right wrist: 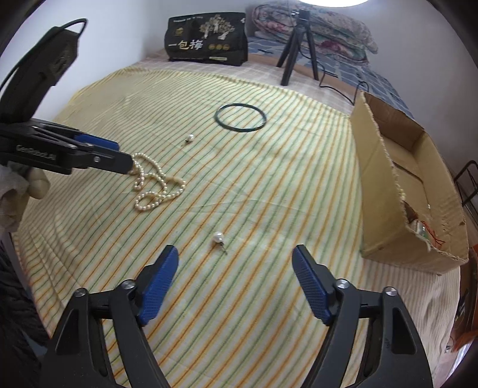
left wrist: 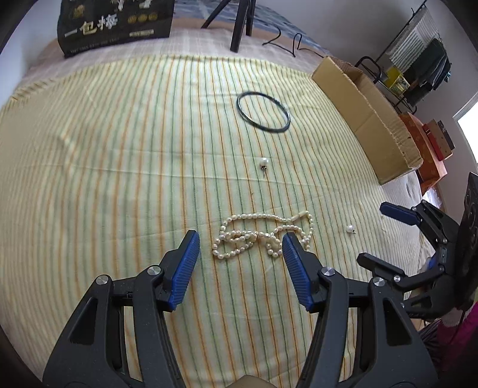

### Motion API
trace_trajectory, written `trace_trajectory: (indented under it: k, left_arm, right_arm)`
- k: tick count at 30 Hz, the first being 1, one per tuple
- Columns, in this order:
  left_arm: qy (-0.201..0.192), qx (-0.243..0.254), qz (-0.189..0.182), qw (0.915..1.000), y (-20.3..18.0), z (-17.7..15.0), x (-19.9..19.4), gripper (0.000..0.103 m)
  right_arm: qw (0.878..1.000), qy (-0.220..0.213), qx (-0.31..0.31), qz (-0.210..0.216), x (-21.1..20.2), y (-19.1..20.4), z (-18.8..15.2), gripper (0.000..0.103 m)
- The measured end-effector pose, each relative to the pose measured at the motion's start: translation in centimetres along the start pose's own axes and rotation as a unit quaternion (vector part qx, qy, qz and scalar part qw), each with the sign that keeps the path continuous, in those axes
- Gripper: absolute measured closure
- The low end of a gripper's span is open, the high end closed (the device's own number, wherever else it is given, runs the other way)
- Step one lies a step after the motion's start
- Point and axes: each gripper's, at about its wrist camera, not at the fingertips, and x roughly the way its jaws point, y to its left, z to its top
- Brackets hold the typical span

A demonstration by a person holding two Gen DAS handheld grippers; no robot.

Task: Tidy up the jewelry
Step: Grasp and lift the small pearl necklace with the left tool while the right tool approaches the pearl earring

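A pearl necklace (left wrist: pixel 260 235) lies in loops on the striped cloth, just ahead of my open left gripper (left wrist: pixel 240 243); the right finger overlaps its near end. It also shows in the right wrist view (right wrist: pixel 158 185), where the left gripper (right wrist: pixel 124 156) reaches its far loop. A pearl earring (right wrist: pixel 218 238) lies just ahead of my open right gripper (right wrist: pixel 236 256), and also shows in the left wrist view (left wrist: pixel 350 229). A second pearl earring (left wrist: pixel 264 162) (right wrist: pixel 190 138) and a dark bangle (left wrist: pixel 263 111) (right wrist: pixel 240 117) lie farther off. The right gripper (left wrist: pixel 376 232) shows at the right.
An open cardboard box (right wrist: pixel 409 191) (left wrist: pixel 364 116) stands at the right of the striped cloth (right wrist: pixel 269 185). A black bag (right wrist: pixel 207 40) (left wrist: pixel 116 25) and a camera tripod (right wrist: pixel 298 50) (left wrist: pixel 239 24) stand at the back. A metal rack (left wrist: pixel 415 65) is beyond the box.
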Motion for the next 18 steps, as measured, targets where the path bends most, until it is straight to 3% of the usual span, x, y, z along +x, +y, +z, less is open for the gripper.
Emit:
trace_trajectory:
  k: [3,7,11,18]
  left_arm:
    - [0.000,0.002,0.001,1.0000,-0.1,0.1,0.6,0.044]
    - [0.001,0.006,-0.007,1.0000,-0.7,0.2,1.2,0.044]
    - [0.003,0.035,-0.001,0.9994,-2.2,-0.1,1.6,0.044]
    - [0.002,0.115,0.051,0.9920,-5.5,-1.1,2.5,0.044]
  right_arm:
    - [1.000,0.005,-0.003,0.004,0.6,0.1,0.0,0.031]
    - [1.000,0.011,0.001,0.013,1.3,-0.2,0.0,0.045]
    - [1.000,0.011,0.008,0.019,1.7,-0.4,0.2,0.045]
    - [1.000,0.009,0.005,0.026,2.1,-0.2,0.6,0.057]
